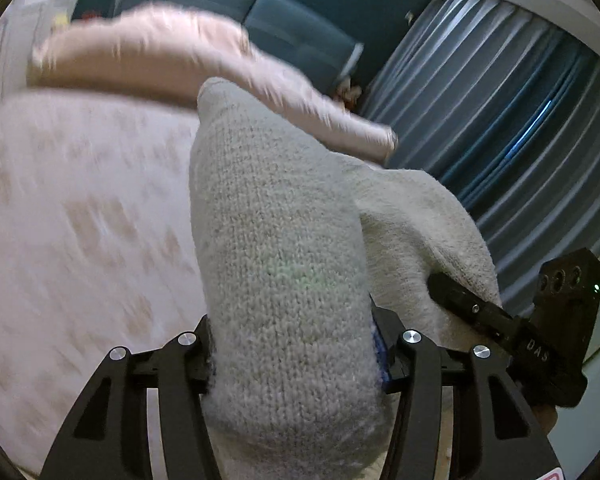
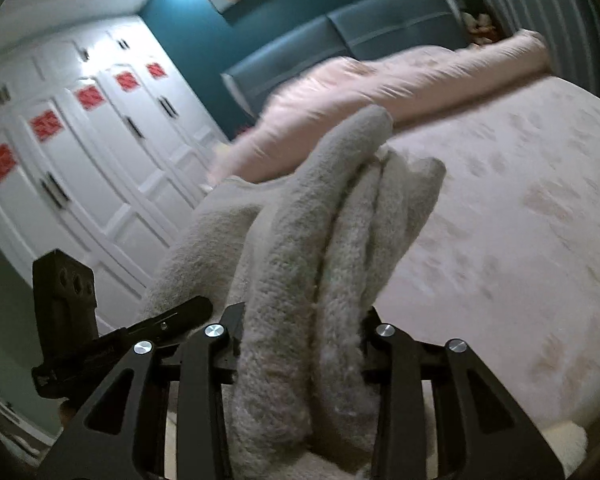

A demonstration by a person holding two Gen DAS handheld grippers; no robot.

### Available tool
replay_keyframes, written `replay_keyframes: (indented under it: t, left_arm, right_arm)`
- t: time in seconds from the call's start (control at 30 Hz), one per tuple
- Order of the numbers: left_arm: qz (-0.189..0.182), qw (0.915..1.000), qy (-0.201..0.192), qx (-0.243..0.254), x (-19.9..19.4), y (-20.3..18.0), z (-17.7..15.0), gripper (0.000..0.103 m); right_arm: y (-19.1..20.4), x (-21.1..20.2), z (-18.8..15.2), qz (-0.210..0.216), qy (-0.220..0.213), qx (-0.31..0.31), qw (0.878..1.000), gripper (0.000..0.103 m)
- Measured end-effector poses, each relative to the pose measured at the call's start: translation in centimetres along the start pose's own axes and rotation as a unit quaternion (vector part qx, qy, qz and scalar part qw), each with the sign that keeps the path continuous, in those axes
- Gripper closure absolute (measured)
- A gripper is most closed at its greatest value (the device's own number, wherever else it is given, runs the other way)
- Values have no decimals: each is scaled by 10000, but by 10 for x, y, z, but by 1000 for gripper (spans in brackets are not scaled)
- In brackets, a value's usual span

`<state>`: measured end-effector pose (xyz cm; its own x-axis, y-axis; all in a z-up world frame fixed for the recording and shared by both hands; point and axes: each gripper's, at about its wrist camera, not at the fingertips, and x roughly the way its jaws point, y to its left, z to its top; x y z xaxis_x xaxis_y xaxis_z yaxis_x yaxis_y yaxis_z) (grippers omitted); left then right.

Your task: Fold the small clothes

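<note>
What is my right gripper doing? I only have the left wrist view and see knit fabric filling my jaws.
Observer: The right gripper is shut on bunched, fluffy folds of the same cream sock.
Operator: Is the sock resting on the bed?
Observer: No, it is held up above the pink bedspread.
Operator: What lies to the left there?
Observer: A white wardrobe with red stickers on its doors.

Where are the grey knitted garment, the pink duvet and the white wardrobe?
grey knitted garment (image 1: 276, 248): left wrist view, middle of the knit panel.
pink duvet (image 2: 380, 84): right wrist view, middle of the roll at the bed's head.
white wardrobe (image 2: 100, 152): right wrist view, a door panel.
</note>
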<state>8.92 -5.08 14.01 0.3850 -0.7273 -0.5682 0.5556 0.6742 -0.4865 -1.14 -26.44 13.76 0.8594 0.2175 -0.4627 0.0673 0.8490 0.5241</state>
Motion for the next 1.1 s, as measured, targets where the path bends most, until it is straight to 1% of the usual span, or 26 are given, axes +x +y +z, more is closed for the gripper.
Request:
replay_keyframes:
  t: [0.03,0.07,0.1,0.13,0.17,0.2,0.23,0.27,0.3,0.37,0.43,0.47,0.5,0.53,0.6,0.67,0.7,0.73,0.83,0.87,0.9,0.97,1.03,1.1]
  left_arm:
    - [108,9999,-80,39,-5,7,8,45]
    - [313,9994,-129,30,-6,19,16,37]
    - [509,9986,-145,-64,-5,34,18,33]
    - [683,9974,-130,-213,0,57,17,26]
    - [858,9959,-88,-282,3,75,16,24]
    - [1258,9912,31,-407,11,96,9,25]
    - [1612,9856,199,-474,18,115,1,29]
    - [1987,9778,382,-543,21,133,-10,35]
    - [2107,9745,431,-636,17,145,-21,36]
    - [2001,9759,401,-766,-1,156,-43,36]
    - [1946,9766,388,-828,-7,155,-50,36]
    - [1904,9777,379,-803,-10,157,-45,36]
    - [1876,9788,377,-727,-4,152,-43,36]
    - [1911,9792,389,-551,1,143,-40,35]
    - [2033,9780,405,-243,12,134,-35,35]
    - [2316,9715,500,31,27,125,-35,33]
    - [2414,9686,591,63,37,126,-37,33]
    - [2510,9656,679,47,46,128,-39,33]
    - [2803,9547,993,-144,71,145,-48,33]
    - [2878,9515,1063,-208,77,151,-53,32]
    - [2930,9493,1111,-240,80,155,-57,32]
    - [3028,9450,1199,-293,86,162,-65,25]
    - [3070,9433,1231,-280,90,165,-70,23]
    - [3145,9410,1235,-189,91,165,-73,21]
  right_arm:
    - [4,16,5,57,-26,50,10000,62]
    - [1,29,6,99,32,108,9999,56]
    - [-7,53,4,125,180,236,9995,52]
    - [-14,69,-1,45,317,338,9989,50]
    - [-25,99,-11,-183,629,503,9966,50]
    - [-35,120,-23,-553,914,578,9926,57]
    - [-42,134,-34,-1000,1147,590,9866,63]
    - [-46,141,-50,-1312,1339,513,9809,66]
    - [-45,141,-60,-1326,1373,476,9805,66]
    - [-39,134,-76,-1229,1369,450,9819,66]
    - [-32,134,-77,-1250,1395,362,9816,66]
    - [-30,134,-75,-1245,1383,269,9822,67]
    - [-24,134,-72,-1261,1352,127,9827,67]
    - [-18,135,-68,-1300,1318,-49,9827,67]
    - [-7,140,-67,-1370,1288,-315,9817,67]
    - [6,151,-66,-1432,1326,-550,9792,67]
    - [9,159,-67,-1486,1376,-620,9773,67]
    - [11,162,-71,-1546,1417,-661,9755,67]
    - [4,185,-85,-1939,1612,-876,9637,67]
    - [-1,192,-94,-2114,1720,-960,9573,67]
    - [-8,198,-101,-2176,1839,-968,9537,67]
    - [-20,204,-113,-2180,1973,-882,9517,66]
    - [-25,205,-120,-2158,1993,-913,9515,65]
    - [-20,203,-119,-2194,1996,-990,9499,65]
